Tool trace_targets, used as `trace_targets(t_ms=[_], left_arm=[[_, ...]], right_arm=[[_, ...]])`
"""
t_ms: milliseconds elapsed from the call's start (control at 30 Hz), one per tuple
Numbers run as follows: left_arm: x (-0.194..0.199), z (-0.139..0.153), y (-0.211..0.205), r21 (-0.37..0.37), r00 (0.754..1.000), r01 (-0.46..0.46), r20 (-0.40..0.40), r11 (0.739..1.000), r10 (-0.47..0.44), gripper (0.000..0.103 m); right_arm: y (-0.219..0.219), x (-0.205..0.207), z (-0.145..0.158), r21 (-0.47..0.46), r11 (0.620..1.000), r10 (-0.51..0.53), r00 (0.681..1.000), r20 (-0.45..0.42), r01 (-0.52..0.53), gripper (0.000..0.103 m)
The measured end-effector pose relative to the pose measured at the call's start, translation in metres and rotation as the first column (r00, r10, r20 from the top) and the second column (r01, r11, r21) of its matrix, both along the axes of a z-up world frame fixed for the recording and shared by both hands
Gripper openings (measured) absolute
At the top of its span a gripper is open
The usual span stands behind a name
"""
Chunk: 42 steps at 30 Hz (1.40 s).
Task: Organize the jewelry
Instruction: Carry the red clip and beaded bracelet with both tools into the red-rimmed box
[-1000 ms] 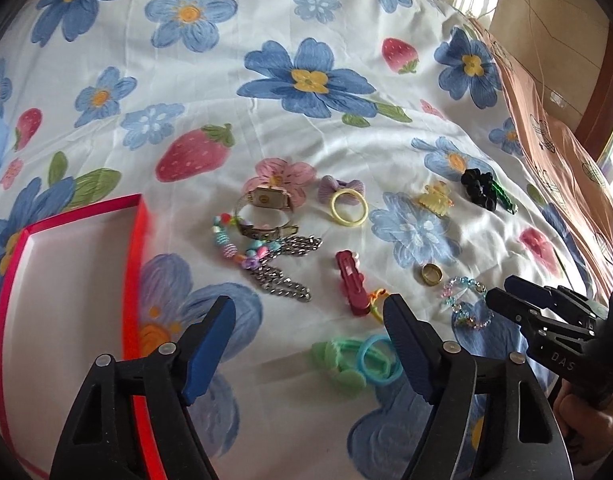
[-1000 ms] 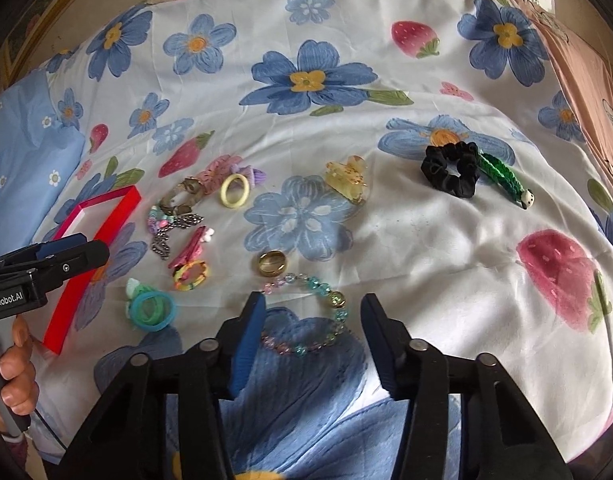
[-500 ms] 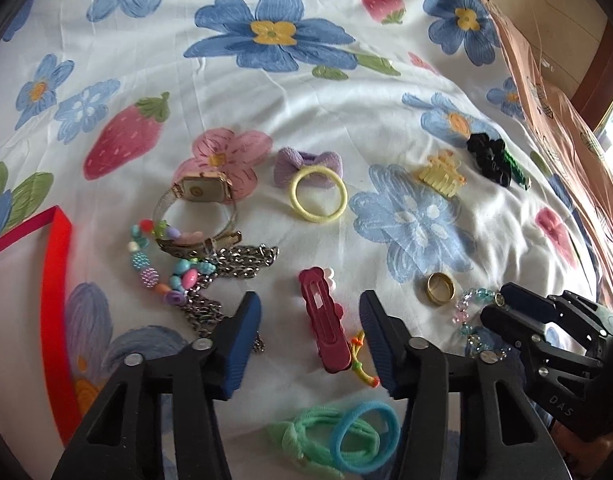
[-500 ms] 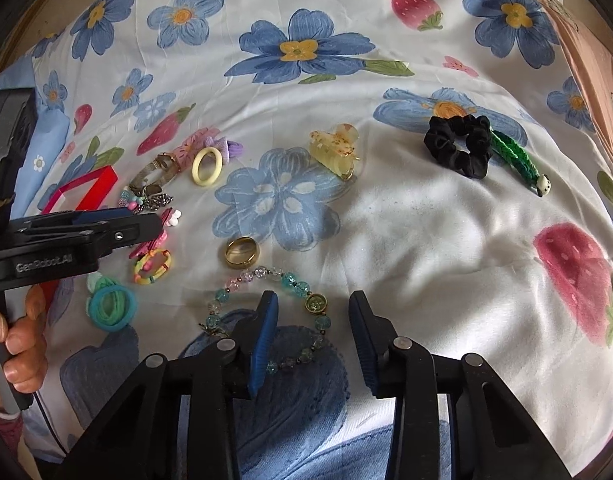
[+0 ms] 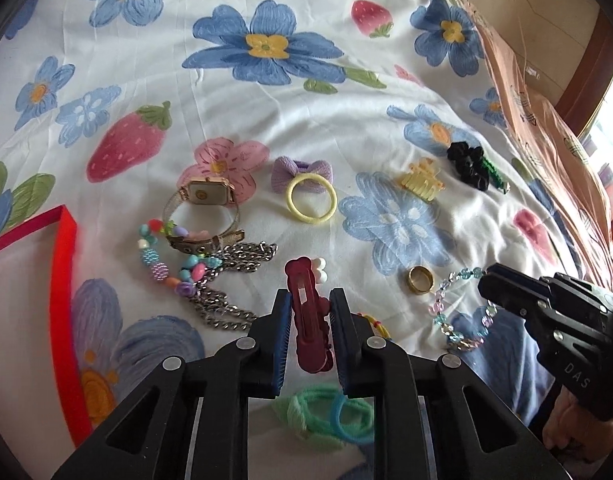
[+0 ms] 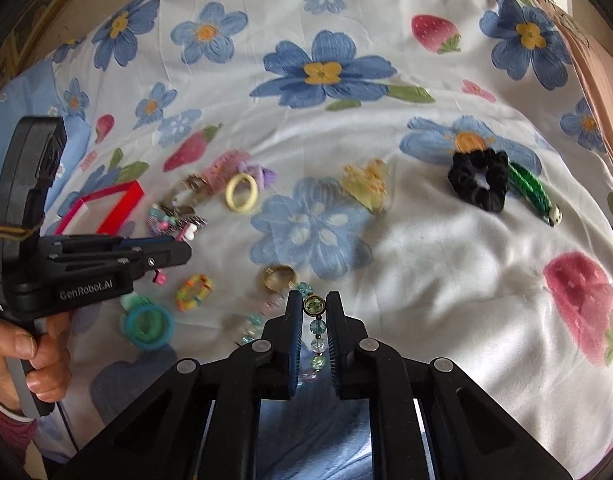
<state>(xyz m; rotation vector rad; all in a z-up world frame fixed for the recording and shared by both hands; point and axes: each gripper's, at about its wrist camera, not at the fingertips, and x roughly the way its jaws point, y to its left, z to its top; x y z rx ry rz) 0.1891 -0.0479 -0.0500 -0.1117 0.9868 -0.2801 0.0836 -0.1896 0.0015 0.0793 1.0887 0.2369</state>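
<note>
Jewelry and hair accessories lie scattered on a floral bedsheet (image 5: 346, 128). Left gripper (image 5: 309, 312): jaws narrowing around a dark red hair clip (image 5: 308, 328), which lies flat between the pads, beside a silver chain (image 5: 226, 280) and a gold-cased watch (image 5: 206, 196). Right gripper (image 6: 314, 314): jaws closing narrowly on a crystal bead bracelet (image 6: 316, 336), its beads between the pads, next to a gold ring (image 6: 279, 277). A red-rimmed tray (image 5: 62, 280) sits left of the items.

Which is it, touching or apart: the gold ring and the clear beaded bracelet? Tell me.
Apart. In the left wrist view a strip of bedsheet shows between the gold ring and the clear beaded bracelet; the right wrist view is too blurred to judge.
</note>
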Motion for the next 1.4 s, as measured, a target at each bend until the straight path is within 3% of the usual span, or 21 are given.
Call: trace_targets(t_ms=[300, 467, 833, 1400], left_arm=[[-0.049, 0.037, 0.038, -0.034, 0.996, -0.066, 0.064, 0.997, 0.068, 0.019], [-0.074, 0.049, 0.066, -0.040, 0.989, -0.122, 0.081, 0.992, 0.125, 0.019], [-0.126, 0.059, 0.139, -0.042, 0.956, -0.283, 0.073, 0.958, 0.285, 0.019], [-0.122, 0.038, 0.222, 0.033, 0.900, -0.436, 0.010, 0.899, 0.436, 0.019]], right_arm=[[0.036, 0.007, 0.045, 0.043, 0.996, 0.070, 0.992, 0.101, -0.075, 0.011], [0.061, 0.012, 0.056, 0.065, 0.990, 0.120, 0.985, 0.124, -0.128, 0.011], [0.143, 0.013, 0.057, 0.141, 0.948, 0.268, 0.954, 0.135, -0.286, 0.011], [0.278, 0.030, 0.036, 0.307, 0.832, 0.454, 0.885, 0.099, -0.461, 0.011]])
